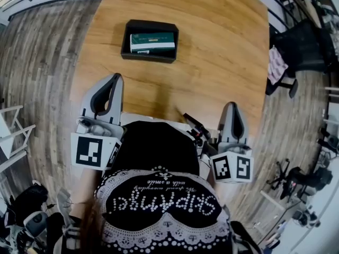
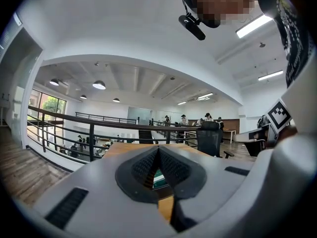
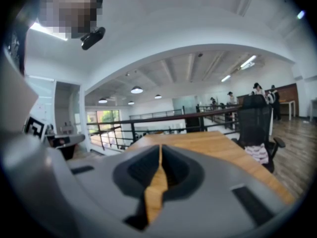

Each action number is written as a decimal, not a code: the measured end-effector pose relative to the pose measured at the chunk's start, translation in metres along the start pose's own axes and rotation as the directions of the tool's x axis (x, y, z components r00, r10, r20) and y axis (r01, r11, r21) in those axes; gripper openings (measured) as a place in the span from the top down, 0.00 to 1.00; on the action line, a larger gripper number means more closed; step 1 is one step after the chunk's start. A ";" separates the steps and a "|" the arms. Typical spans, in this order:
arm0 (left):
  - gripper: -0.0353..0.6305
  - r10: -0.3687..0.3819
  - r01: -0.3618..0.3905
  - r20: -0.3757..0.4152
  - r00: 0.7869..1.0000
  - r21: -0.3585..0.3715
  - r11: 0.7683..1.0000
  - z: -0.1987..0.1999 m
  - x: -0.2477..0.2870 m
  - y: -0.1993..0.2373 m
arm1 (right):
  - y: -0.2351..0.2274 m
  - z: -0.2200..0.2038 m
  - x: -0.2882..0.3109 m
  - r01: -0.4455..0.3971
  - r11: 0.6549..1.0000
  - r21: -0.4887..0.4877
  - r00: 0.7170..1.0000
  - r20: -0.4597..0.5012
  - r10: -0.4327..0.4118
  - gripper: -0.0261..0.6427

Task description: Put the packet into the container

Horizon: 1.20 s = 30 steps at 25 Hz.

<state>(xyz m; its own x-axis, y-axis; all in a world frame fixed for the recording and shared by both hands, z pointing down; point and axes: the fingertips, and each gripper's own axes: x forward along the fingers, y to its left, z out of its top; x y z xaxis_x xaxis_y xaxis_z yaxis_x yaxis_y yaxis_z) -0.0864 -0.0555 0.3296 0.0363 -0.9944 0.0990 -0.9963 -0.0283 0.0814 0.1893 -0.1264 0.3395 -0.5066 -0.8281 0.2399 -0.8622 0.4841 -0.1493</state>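
Packet [image 1: 152, 42] inside black container [image 1: 125, 39]; left hand-held gripper [image 1: 113, 78], right hand-held gripper [image 1: 231, 106] both pressed together

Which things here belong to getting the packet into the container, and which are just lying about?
Belong to the job:
- packet, lying inside the container
- left gripper, jaws together, empty
- right gripper, jaws together, empty

Just lying about:
- wooden table, otherwise bare
- office chair beside the table
- striped cloth on that chair
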 end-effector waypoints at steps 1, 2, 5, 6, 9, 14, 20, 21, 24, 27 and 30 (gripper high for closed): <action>0.90 -0.004 0.004 -0.004 1.000 -0.003 1.000 -0.002 -0.001 -0.001 | 0.000 -0.001 -0.002 0.001 1.000 0.003 1.000 -0.003 -0.001 0.90; 0.90 -0.008 0.008 -0.007 1.000 -0.004 1.000 -0.003 -0.001 -0.003 | 0.000 -0.003 -0.003 0.001 1.000 0.006 1.000 -0.006 -0.001 0.90; 0.90 -0.026 0.026 -0.015 1.000 -0.001 1.000 -0.006 0.001 -0.006 | 0.000 -0.007 -0.005 0.002 1.000 0.020 1.000 -0.013 -0.002 0.90; 0.90 -0.028 0.028 -0.016 0.999 -0.003 1.000 -0.007 0.001 -0.007 | 0.000 -0.008 -0.005 0.002 1.000 0.022 1.000 -0.015 -0.002 0.90; 0.90 -0.030 0.030 -0.015 0.999 -0.004 1.000 -0.007 0.002 -0.008 | -0.002 -0.008 -0.006 0.003 1.000 0.023 1.000 -0.016 -0.003 0.90; 0.90 -0.037 0.037 -0.024 0.999 0.001 0.999 -0.009 0.003 -0.010 | -0.004 -0.010 -0.007 0.009 1.000 0.024 1.000 -0.013 -0.008 0.90; 0.90 -0.040 0.040 -0.009 0.999 -0.004 0.999 -0.006 0.005 -0.010 | -0.005 -0.012 -0.008 0.011 1.000 0.029 1.000 -0.016 -0.011 0.90; 0.90 -0.042 0.042 -0.013 0.999 -0.004 0.999 -0.006 0.005 -0.010 | -0.006 -0.012 -0.008 0.012 1.000 0.029 1.000 -0.015 -0.011 0.90; 0.90 -0.046 0.045 -0.018 0.999 -0.004 0.999 -0.007 0.004 -0.013 | -0.007 -0.012 -0.010 0.012 1.000 0.028 1.000 -0.014 -0.012 0.90; 0.90 -0.050 0.050 -0.014 0.999 0.005 0.999 -0.006 0.003 -0.015 | -0.007 -0.013 -0.011 0.010 1.000 0.021 1.000 -0.015 -0.010 0.90; 0.90 -0.049 0.049 -0.010 0.999 0.002 0.999 -0.005 0.003 -0.015 | -0.006 -0.014 -0.010 0.012 1.000 0.007 1.000 -0.022 -0.011 0.91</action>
<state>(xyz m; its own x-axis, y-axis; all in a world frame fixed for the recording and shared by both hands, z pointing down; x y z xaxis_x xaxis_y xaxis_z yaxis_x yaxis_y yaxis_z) -0.0713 -0.0572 0.3339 0.0854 -0.9909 0.1044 -0.9935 -0.0768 0.0843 0.1994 -0.1170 0.3509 -0.4968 -0.8272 0.2626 -0.8679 0.4725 -0.1535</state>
